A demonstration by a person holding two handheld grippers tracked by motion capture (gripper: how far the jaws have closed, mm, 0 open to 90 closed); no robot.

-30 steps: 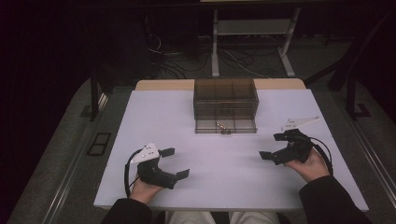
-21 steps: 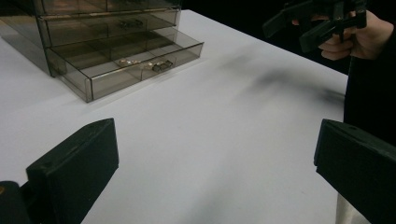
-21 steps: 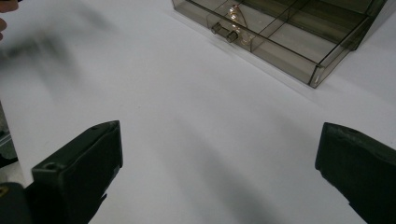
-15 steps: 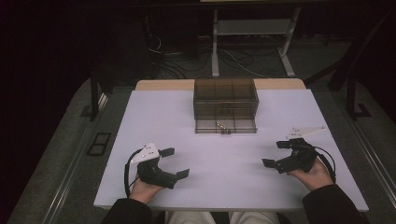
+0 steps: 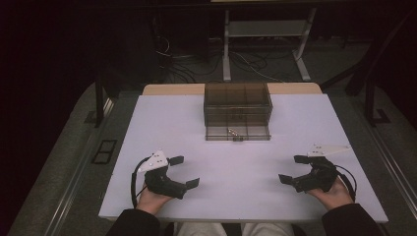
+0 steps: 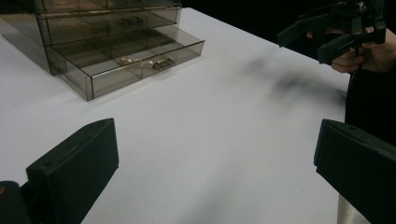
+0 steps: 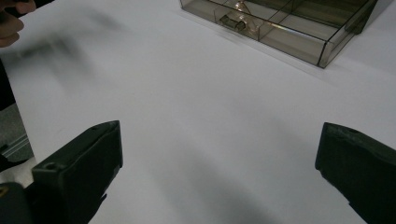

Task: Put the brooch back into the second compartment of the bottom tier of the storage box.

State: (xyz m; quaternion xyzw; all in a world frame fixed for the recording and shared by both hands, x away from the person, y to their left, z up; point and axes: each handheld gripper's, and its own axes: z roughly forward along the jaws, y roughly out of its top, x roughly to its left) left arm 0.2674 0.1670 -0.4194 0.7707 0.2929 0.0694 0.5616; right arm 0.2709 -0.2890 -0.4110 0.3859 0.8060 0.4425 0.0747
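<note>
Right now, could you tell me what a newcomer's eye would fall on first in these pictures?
First, the smoky transparent drawer cabinet at the far middle of the white table, its bottom drawer pulled open with small metallic pieces inside. Next, the two black tongs near the front edge, the left tongs and right tongs, both open and holding nothing.

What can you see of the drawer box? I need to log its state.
The drawer box is a small smoky see-through plastic cabinet, upright at the far middle of the white table. Several shallow drawers are stacked; the bottom drawer is pulled out toward the person, divided into compartments, with small metallic pieces inside. Nothing touches it.
</note>
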